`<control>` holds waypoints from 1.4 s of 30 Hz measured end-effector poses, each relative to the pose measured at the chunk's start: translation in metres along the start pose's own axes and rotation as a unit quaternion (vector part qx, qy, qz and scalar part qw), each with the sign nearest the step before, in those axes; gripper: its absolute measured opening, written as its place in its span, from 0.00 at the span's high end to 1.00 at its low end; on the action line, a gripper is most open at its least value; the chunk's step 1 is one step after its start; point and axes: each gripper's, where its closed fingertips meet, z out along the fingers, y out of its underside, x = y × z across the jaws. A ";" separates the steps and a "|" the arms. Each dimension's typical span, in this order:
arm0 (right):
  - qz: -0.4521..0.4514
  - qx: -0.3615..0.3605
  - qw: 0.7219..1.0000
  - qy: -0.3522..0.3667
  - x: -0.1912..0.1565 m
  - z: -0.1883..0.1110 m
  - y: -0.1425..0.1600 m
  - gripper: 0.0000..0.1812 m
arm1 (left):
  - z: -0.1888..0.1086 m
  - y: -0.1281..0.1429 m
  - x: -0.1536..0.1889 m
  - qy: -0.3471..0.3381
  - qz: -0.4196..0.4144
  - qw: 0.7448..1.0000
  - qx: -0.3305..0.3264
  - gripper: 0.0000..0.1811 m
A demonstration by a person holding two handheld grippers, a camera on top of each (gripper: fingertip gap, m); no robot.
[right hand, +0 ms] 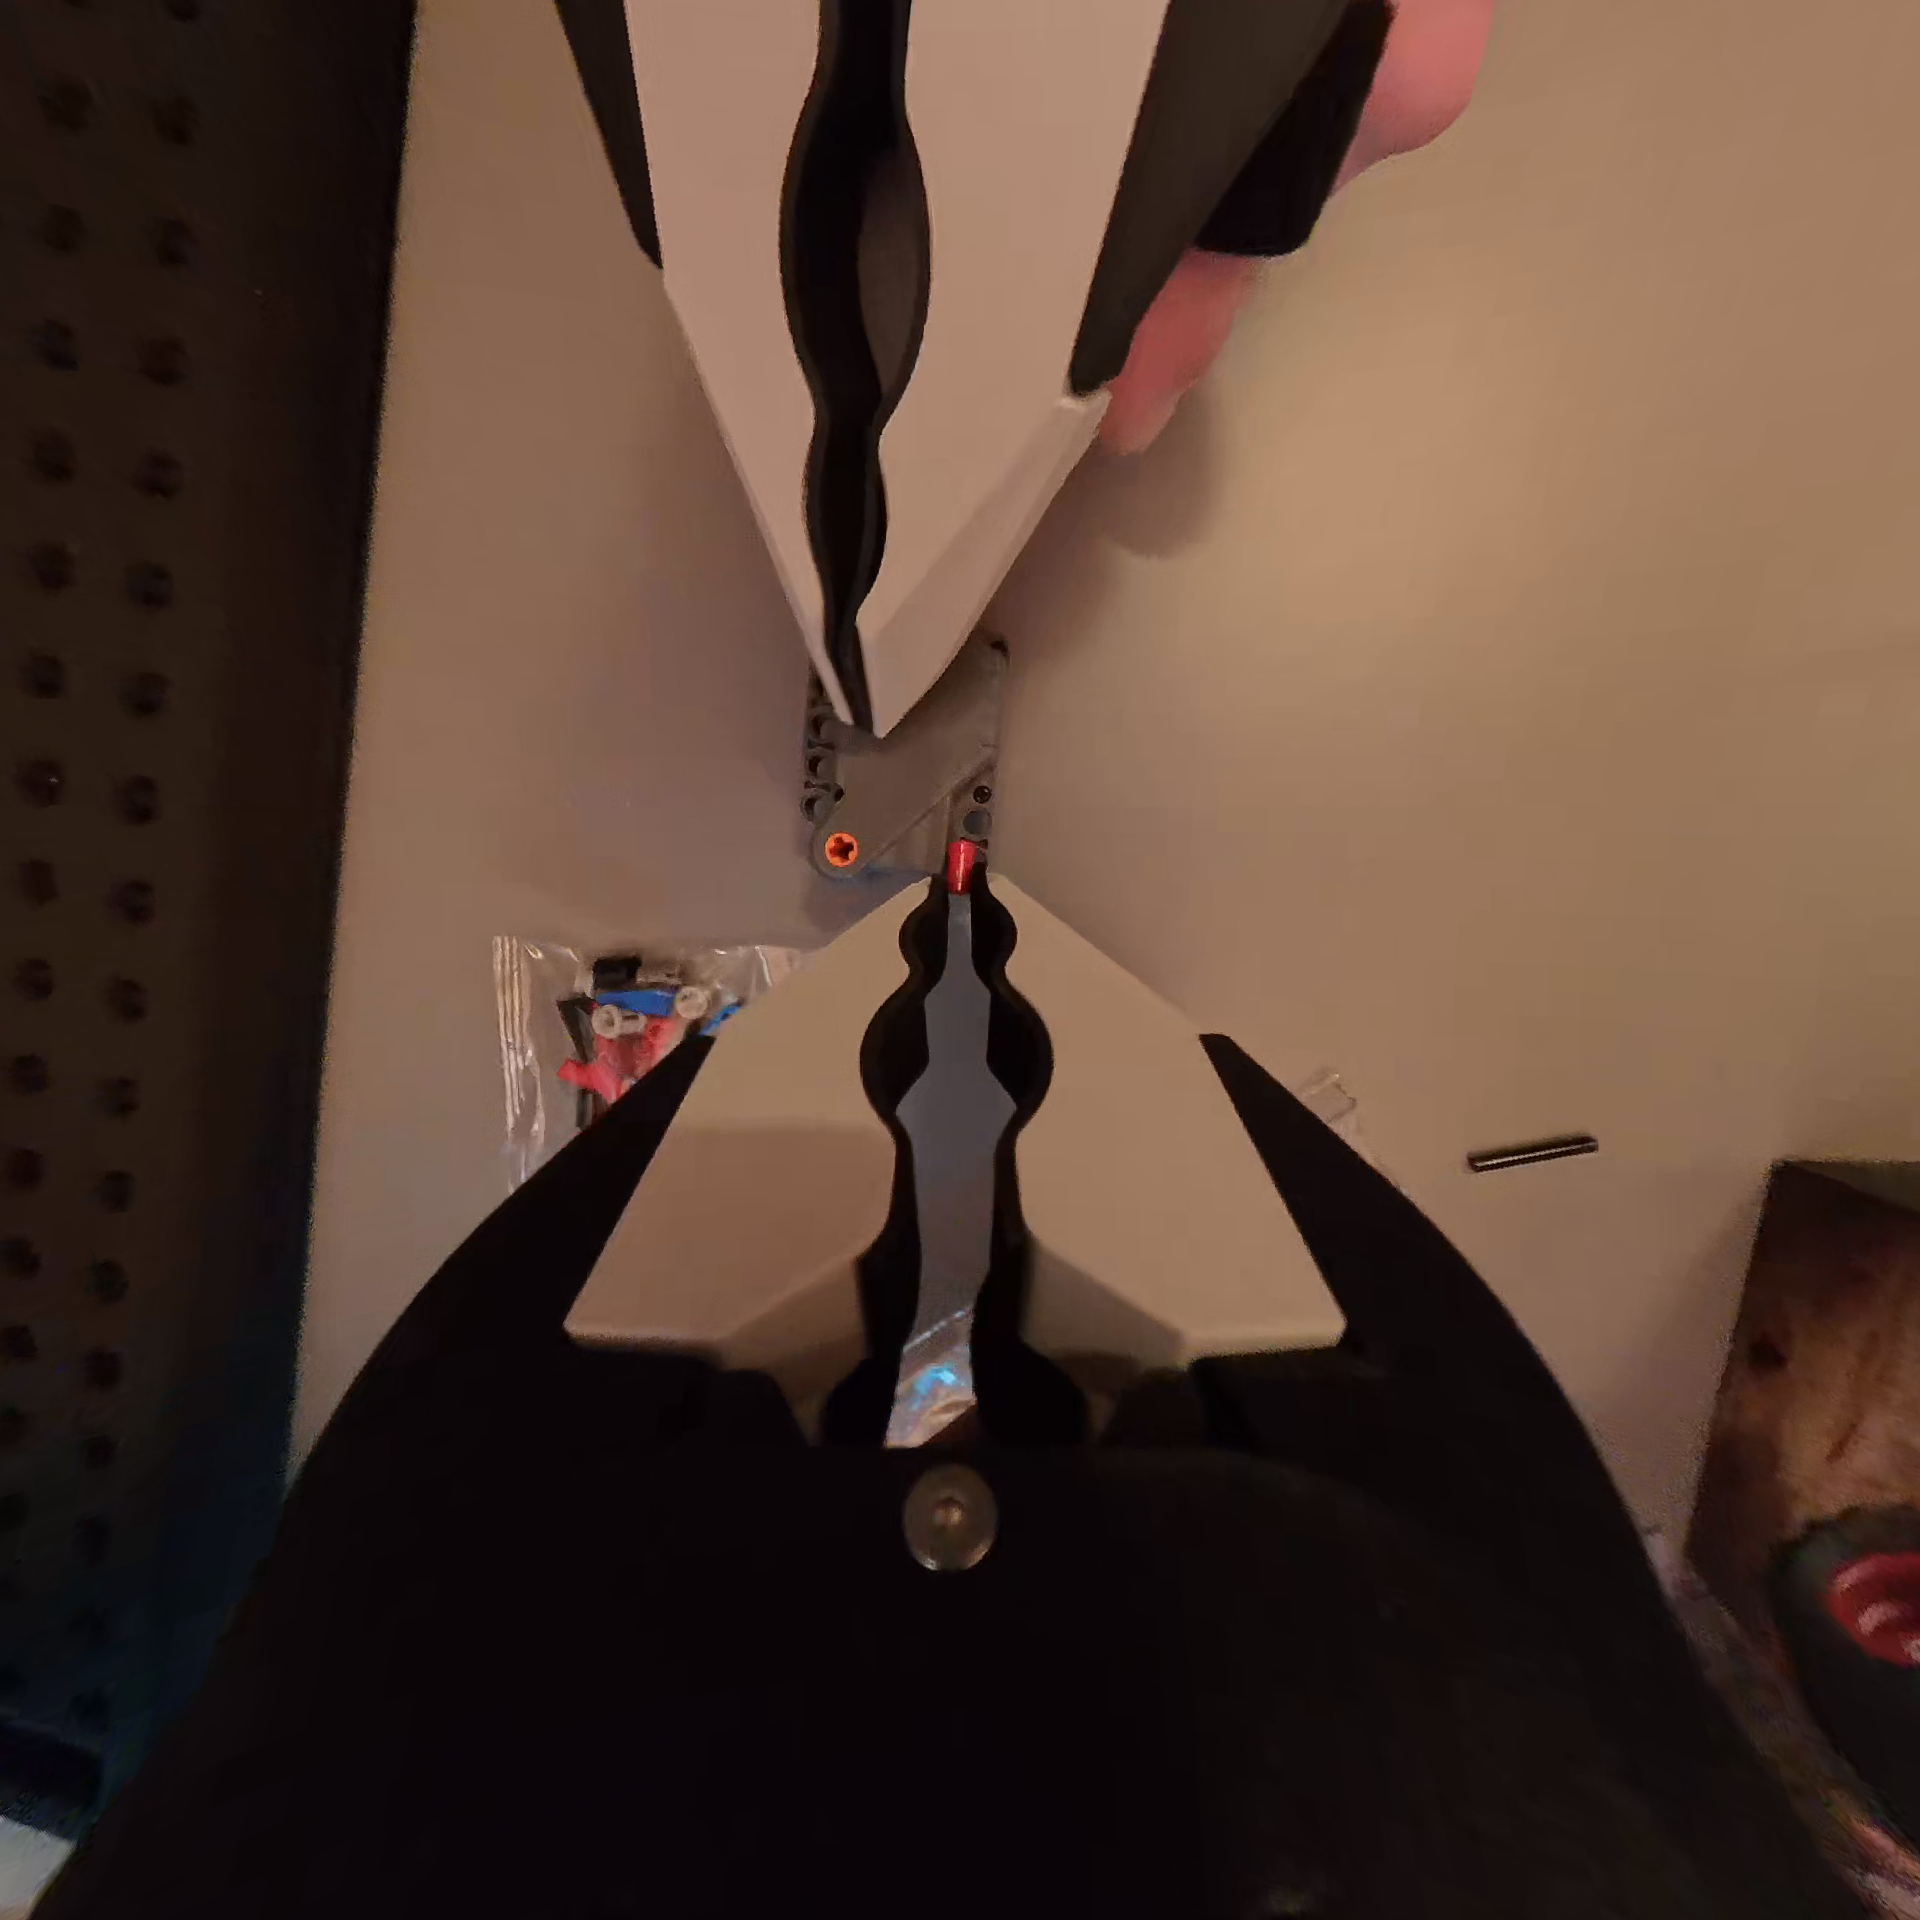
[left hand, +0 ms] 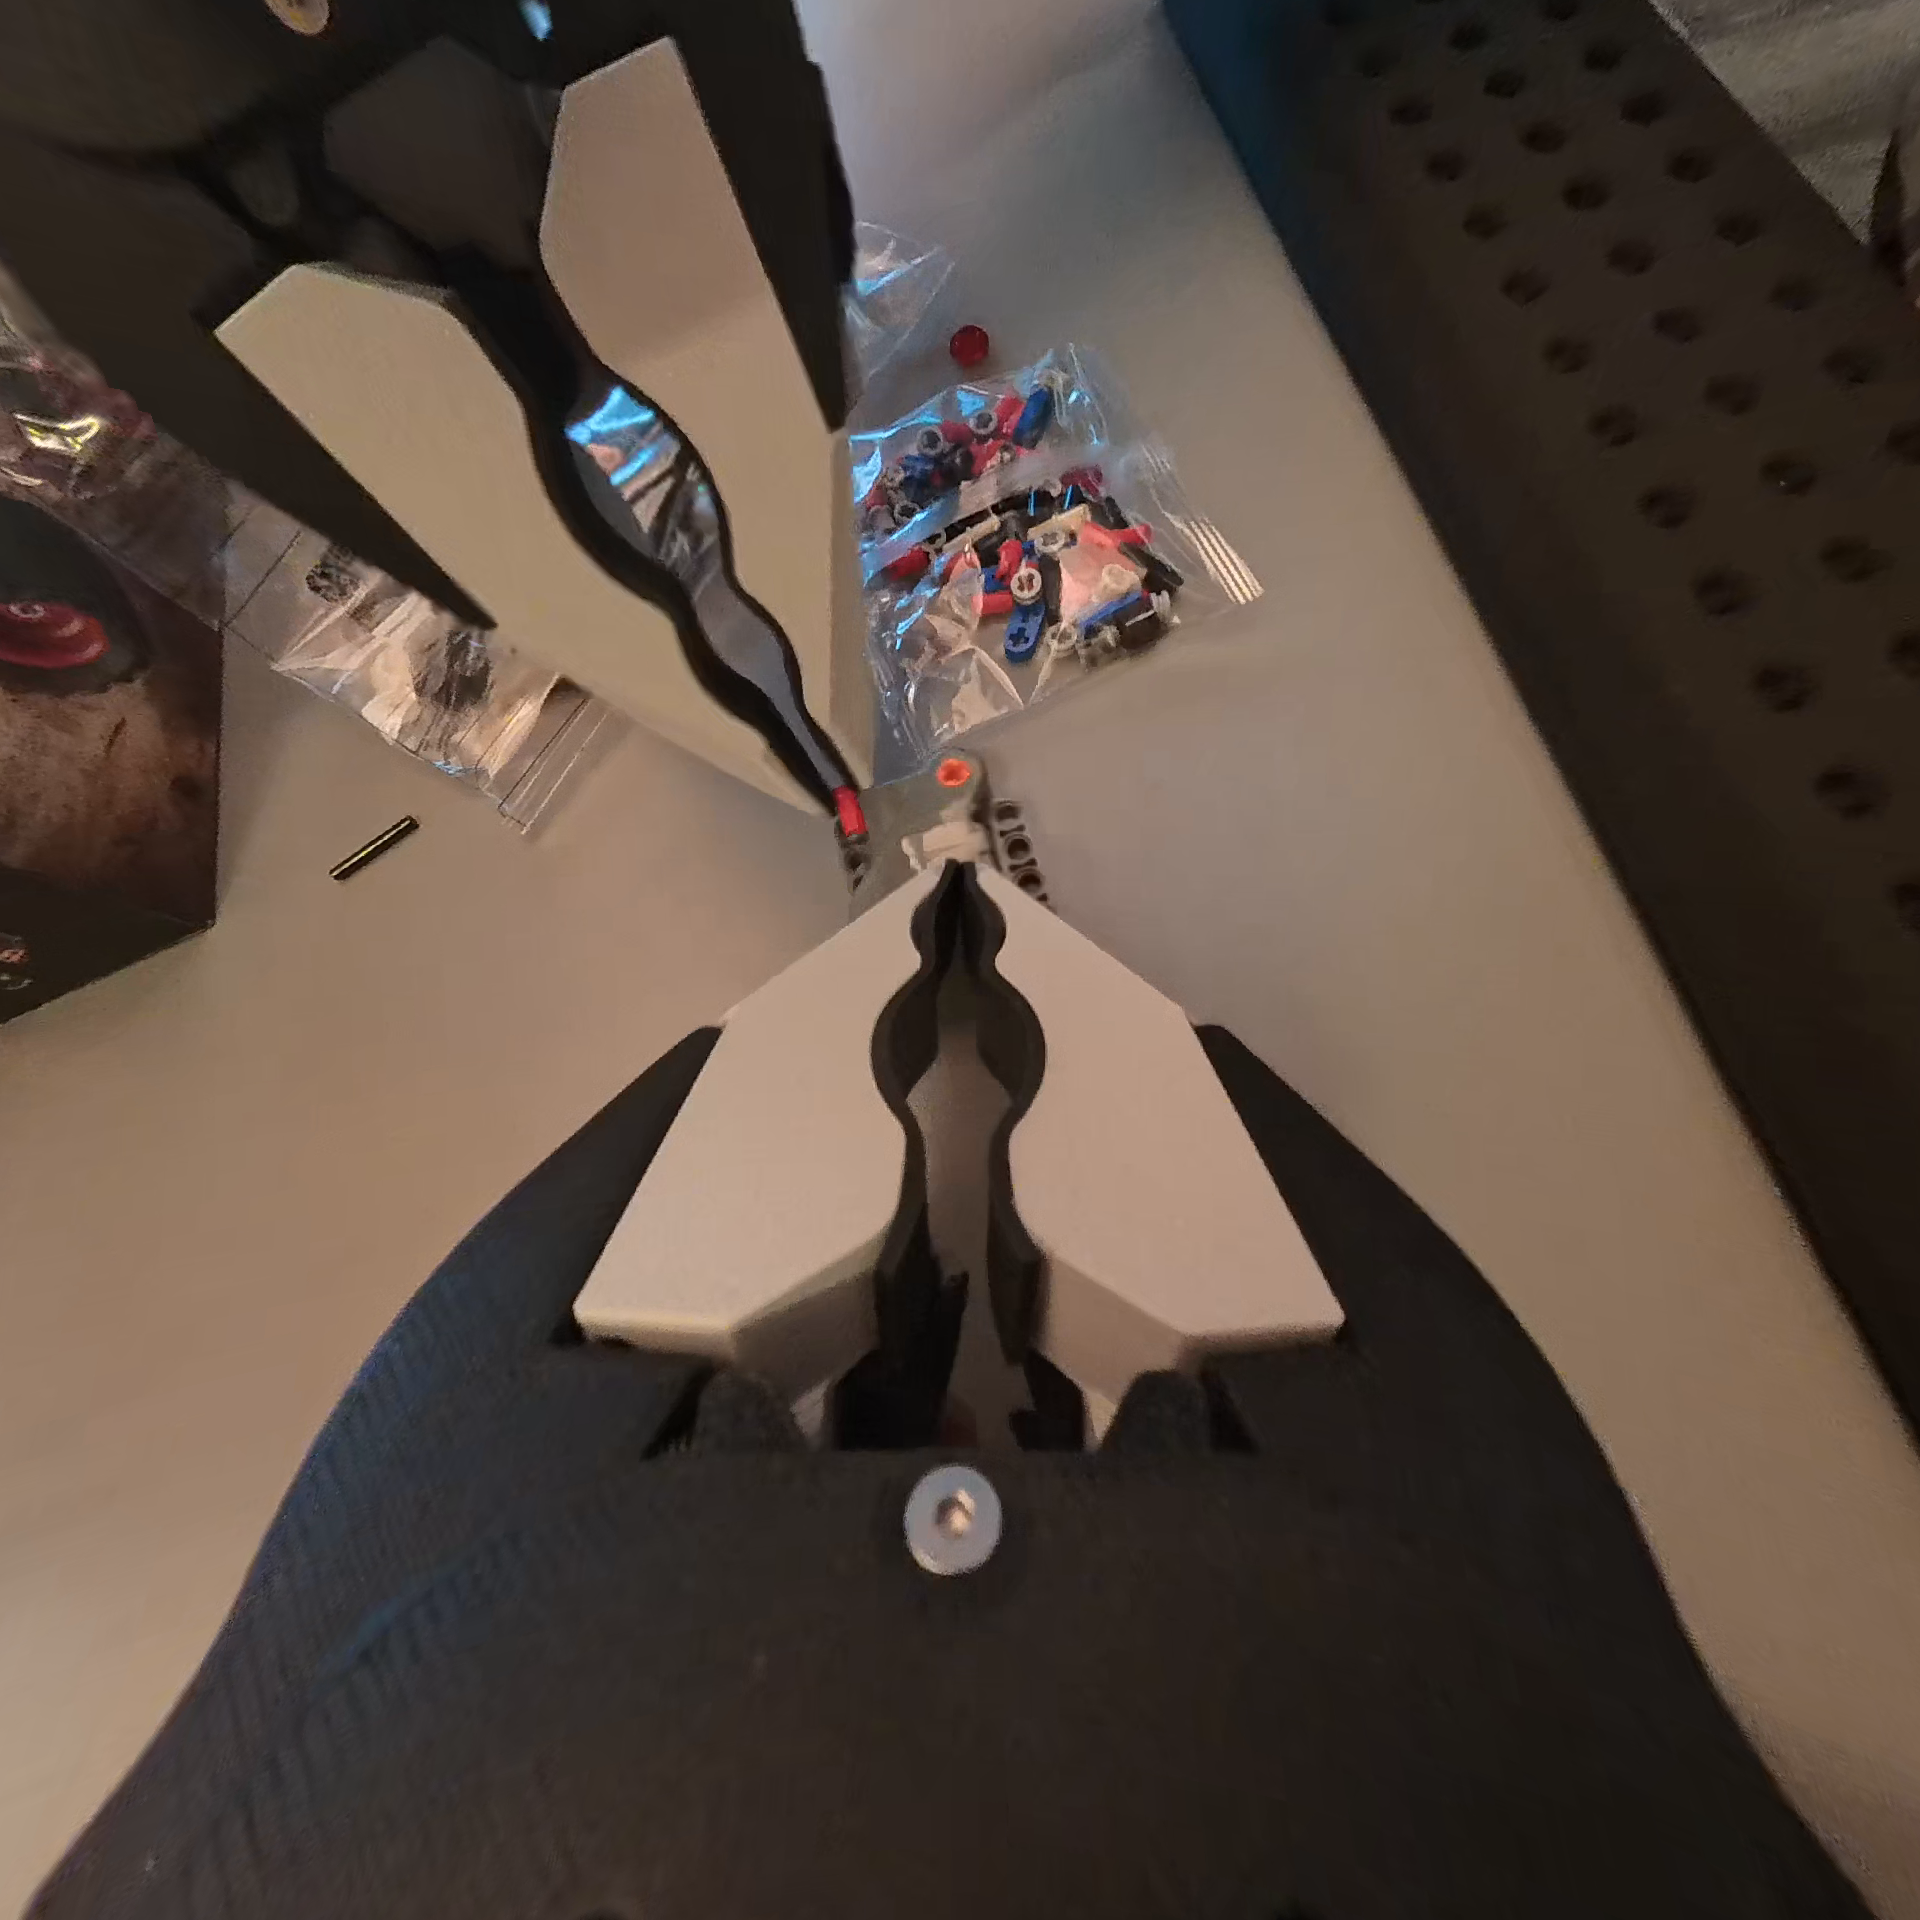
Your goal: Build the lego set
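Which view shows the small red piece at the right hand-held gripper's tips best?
The right wrist view: the red piece sits centred at the right hand-held gripper, clear against the grey assembly. In the left wrist view it is smaller, off to one side, and partly hidden by that gripper's tips.

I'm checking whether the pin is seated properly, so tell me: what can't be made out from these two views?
- Red pin, right wrist view: its rear is hidden between the right gripper fingertips; how far it enters the grey assembly is too small to tell.
- Left gripper, left wrist view: its tips cover what they pinch on the assembly.
- Bag of parts, right wrist view: mostly hidden behind the right gripper.
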 end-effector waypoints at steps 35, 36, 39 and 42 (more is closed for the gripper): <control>0.108 0.249 0.962 0.027 -0.028 -0.032 -0.037 0.99 | -0.028 -0.016 -0.027 -0.216 0.067 0.974 -0.023 0.88; 0.110 0.251 0.961 0.024 -0.027 -0.031 -0.037 0.99 | -0.028 -0.017 -0.028 -0.219 0.069 0.973 -0.020 0.88; 0.114 0.258 0.959 0.015 -0.028 -0.031 -0.037 0.99 | -0.027 -0.019 -0.031 -0.223 0.065 0.973 -0.012 0.88; 0.115 0.260 0.959 0.017 -0.026 -0.032 -0.036 0.99 | -0.029 -0.018 -0.036 -0.232 0.061 0.971 -0.009 0.88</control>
